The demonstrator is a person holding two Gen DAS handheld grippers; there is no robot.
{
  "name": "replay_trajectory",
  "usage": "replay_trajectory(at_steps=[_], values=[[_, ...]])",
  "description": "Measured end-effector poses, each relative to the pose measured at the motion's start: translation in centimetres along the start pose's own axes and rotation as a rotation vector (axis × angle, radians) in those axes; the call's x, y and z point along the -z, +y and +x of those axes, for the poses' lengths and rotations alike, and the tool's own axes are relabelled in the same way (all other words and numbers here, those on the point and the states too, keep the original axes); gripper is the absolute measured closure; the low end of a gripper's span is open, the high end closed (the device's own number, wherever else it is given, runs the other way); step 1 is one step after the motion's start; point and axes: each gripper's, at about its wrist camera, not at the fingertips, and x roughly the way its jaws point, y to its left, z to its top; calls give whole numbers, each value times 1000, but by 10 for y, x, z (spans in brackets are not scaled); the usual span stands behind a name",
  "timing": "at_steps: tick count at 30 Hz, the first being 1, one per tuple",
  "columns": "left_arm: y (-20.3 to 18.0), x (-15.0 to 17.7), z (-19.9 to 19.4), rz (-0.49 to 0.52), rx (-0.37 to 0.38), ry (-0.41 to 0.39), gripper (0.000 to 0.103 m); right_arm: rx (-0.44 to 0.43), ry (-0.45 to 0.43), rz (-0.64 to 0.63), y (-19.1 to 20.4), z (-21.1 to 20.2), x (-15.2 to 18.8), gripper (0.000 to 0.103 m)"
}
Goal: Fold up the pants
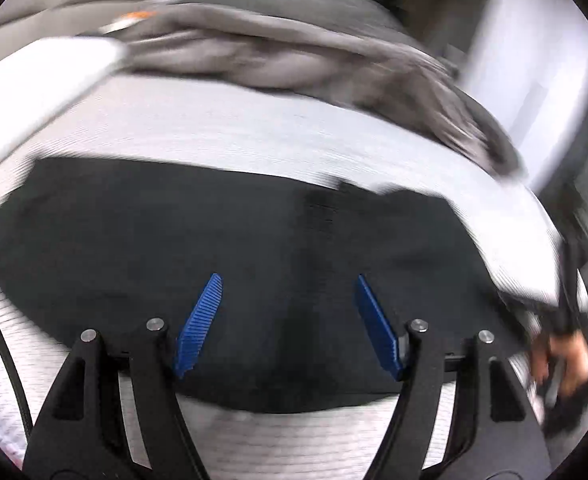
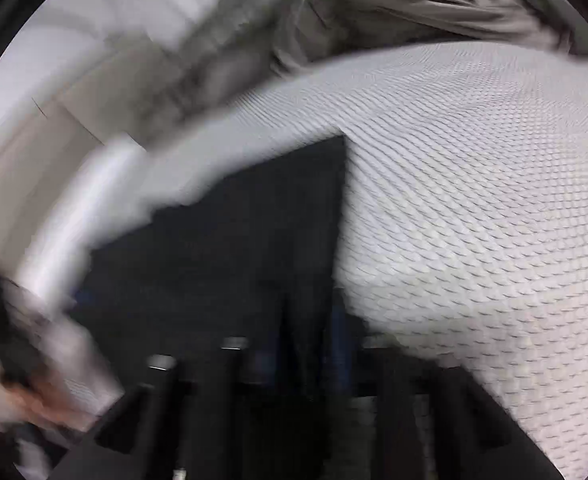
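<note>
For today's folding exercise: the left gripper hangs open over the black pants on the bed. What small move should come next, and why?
Probably lower the left gripper onto the black pants and close on an edge: its jaws stand open with nothing between them, and the pants lie flat on the white mattress.

Under your left gripper point(image 1: 287, 292) the pants point(image 1: 213, 248) read as matt black cloth, smooth and without sheen, lying on a white bedcover point(image 1: 253, 128) with a fine ribbed weave that shows in your right view as a raised waffle texture point(image 2: 474, 220). Your left gripper's pads point(image 1: 199, 322) are ridged blue plastic on matt black plastic arms with dull silver metal pins. Behind lies a crumpled grey blanket point(image 1: 294, 56) of soft, faintly shiny cloth; motion blur hides the finish of your right gripper point(image 2: 294, 360)
</note>
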Motion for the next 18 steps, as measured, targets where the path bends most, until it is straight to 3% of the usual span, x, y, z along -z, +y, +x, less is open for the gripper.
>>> replay_trajectory(at_steps=[1, 6, 8, 13, 15, 16, 17, 18], values=[[26, -4, -6, -69, -48, -19, 36, 26, 13, -16, 0, 5, 4, 56], [122, -1, -48, -340, -196, -103, 36, 2, -59, 7, -3, -23, 9, 49], [153, 6, -55, -420, -235, -88, 36, 15, -68, 30, -10, -28, 12, 48], [207, 18, -30, -559, -206, 27, 37, -7, -66, 62, -22, -37, 21, 48], [222, 13, -21, -625, -183, -12, 39, -11, -57, 56, -13, -30, 18, 48], [228, 9, -19, -641, -202, -31, 51, -16, -53, 55, -8, -22, 14, 48], [227, 7, -14, -654, -224, -46, 74, -16, -52, 51, -5, -18, 12, 48], [230, 6, -13, -669, -221, -55, 78, -17, -53, 44, -4, -18, 11, 48]])
